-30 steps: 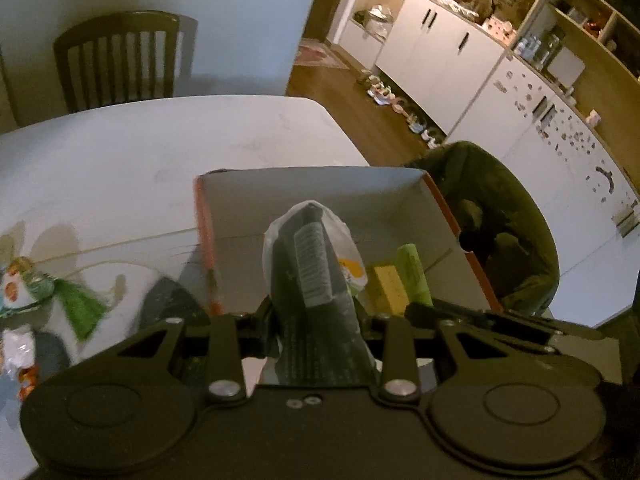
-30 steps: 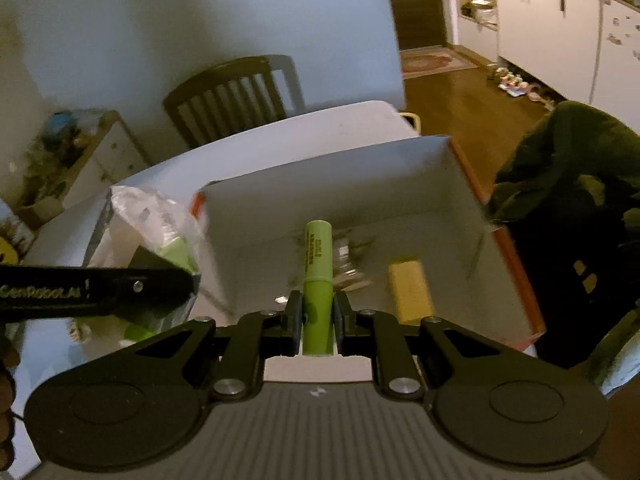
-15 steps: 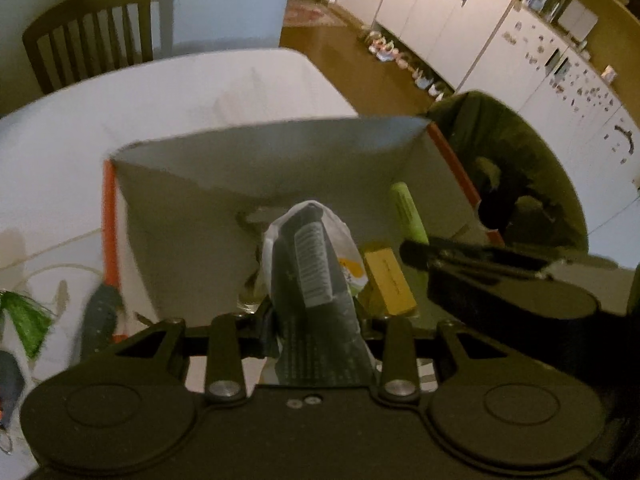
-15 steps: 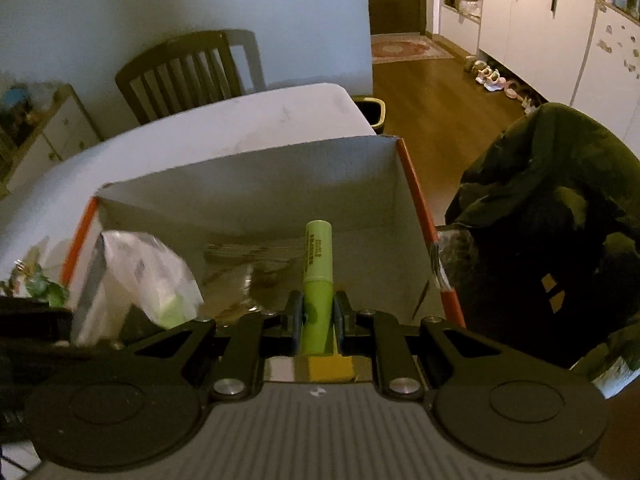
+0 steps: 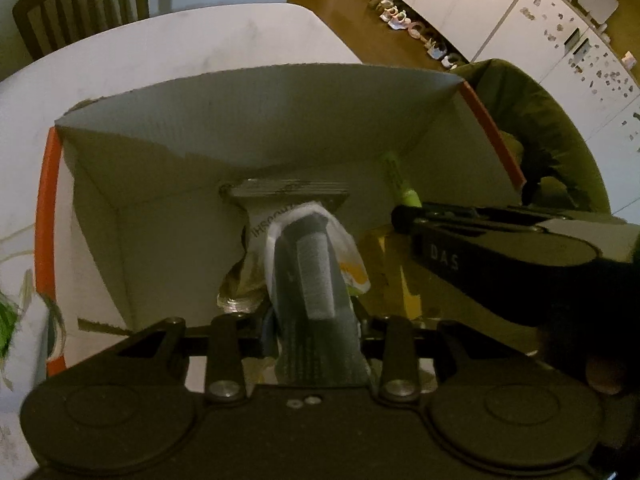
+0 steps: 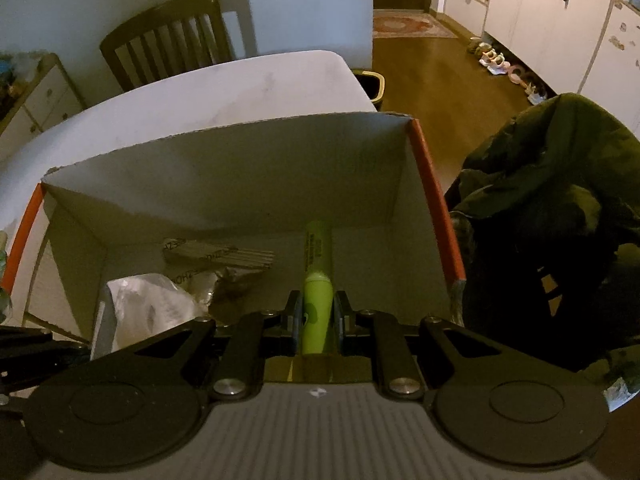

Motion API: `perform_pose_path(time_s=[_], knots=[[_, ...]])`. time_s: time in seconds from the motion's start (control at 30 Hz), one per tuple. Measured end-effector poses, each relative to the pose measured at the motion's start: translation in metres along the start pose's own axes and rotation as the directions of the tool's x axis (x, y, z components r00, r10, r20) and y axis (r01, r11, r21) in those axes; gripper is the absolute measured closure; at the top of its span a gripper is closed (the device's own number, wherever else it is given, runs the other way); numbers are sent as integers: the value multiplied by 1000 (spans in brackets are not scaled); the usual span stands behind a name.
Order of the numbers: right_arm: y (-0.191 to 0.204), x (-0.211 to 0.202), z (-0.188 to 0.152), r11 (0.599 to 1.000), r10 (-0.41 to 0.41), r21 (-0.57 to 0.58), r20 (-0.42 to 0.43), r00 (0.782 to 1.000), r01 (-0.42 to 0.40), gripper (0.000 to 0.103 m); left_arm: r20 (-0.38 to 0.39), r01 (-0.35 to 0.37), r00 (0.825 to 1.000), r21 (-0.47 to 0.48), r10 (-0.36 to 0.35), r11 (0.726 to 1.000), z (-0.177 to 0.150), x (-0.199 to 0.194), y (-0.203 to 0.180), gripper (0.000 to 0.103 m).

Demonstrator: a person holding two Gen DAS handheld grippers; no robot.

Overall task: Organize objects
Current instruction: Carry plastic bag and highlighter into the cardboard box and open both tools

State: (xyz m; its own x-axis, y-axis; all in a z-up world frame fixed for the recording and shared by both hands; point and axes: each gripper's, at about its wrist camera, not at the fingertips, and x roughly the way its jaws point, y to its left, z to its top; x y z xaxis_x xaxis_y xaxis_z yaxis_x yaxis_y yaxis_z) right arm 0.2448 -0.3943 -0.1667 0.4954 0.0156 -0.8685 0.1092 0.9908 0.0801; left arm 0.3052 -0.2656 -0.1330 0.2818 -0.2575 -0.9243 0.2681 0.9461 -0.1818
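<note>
An open cardboard box [image 5: 280, 120] [image 6: 224, 176] with orange edges stands on the white table. My left gripper [image 5: 312, 324] is shut on a grey and white plastic packet [image 5: 316, 264], held low inside the box. My right gripper [image 6: 317, 316] is shut on a green highlighter [image 6: 318, 264] pointing toward the box's far wall. In the left wrist view the highlighter [image 5: 400, 180] and the right gripper [image 5: 500, 240] appear at the right. A foil snack pouch [image 6: 224, 260] and a yellow block [image 5: 400, 280] lie on the box floor.
A wooden chair [image 6: 176, 36] stands behind the table [image 6: 224, 88]. A dark green jacket [image 6: 560, 208] hangs just right of the box. White cabinets [image 6: 540, 12] and shoes line the far wall. Small green items [image 5: 8, 316] lie on the table at the left.
Both grippers have moved forward and down into the box with their loads. The box walls now fill both views, and the left table items have slid out of sight.
</note>
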Motion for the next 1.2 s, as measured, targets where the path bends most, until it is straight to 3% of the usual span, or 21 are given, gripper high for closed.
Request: perform_pose_path(time_s=[0.3, 0.6, 0.77, 1.2], knots=[[-2, 5, 3, 1000, 17, 15, -17, 1000, -16, 87, -42, -4, 999, -3, 4, 1000, 0, 17, 2, 69], [-4, 2, 1, 999, 24, 23, -18, 1000, -23, 87, -45, -12, 999, 26, 14, 1000, 1, 19, -3, 62], [-3, -6, -2, 1000, 5, 18, -17, 1000, -5, 87, -28, -23, 999, 31, 24, 999, -3, 15, -4, 40], [0, -39, -9, 1000, 6, 20, 21, 1000, -6, 87, 35, -9, 999, 22, 8, 1000, -11, -8, -5, 32]])
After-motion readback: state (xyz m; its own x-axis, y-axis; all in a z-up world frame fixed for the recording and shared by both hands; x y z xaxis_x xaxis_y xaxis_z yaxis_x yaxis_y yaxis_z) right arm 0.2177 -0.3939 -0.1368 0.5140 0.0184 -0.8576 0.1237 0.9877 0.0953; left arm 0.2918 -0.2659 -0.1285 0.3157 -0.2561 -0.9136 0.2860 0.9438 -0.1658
